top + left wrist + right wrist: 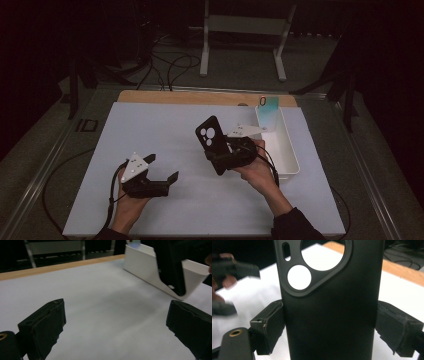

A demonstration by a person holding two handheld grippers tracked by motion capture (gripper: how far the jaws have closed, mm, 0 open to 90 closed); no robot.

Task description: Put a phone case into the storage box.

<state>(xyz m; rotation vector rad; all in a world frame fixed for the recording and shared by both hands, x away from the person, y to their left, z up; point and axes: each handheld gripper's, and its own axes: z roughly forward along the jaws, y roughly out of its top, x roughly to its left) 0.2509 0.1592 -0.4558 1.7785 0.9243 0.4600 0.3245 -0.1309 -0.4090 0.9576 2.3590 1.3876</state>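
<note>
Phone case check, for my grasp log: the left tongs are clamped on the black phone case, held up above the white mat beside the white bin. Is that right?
Not quite: the right tongs clamp the black phone case, their jaws pressed on its two sides, as the right gripper view shows. The left tongs are open and hold nothing. The rest stands: the case is held up above the white mat, beside the white bin.

Phone case (329, 310) matt black, smooth; bin (287, 145) glossy white plastic; table edge (200, 97) wood.
</note>
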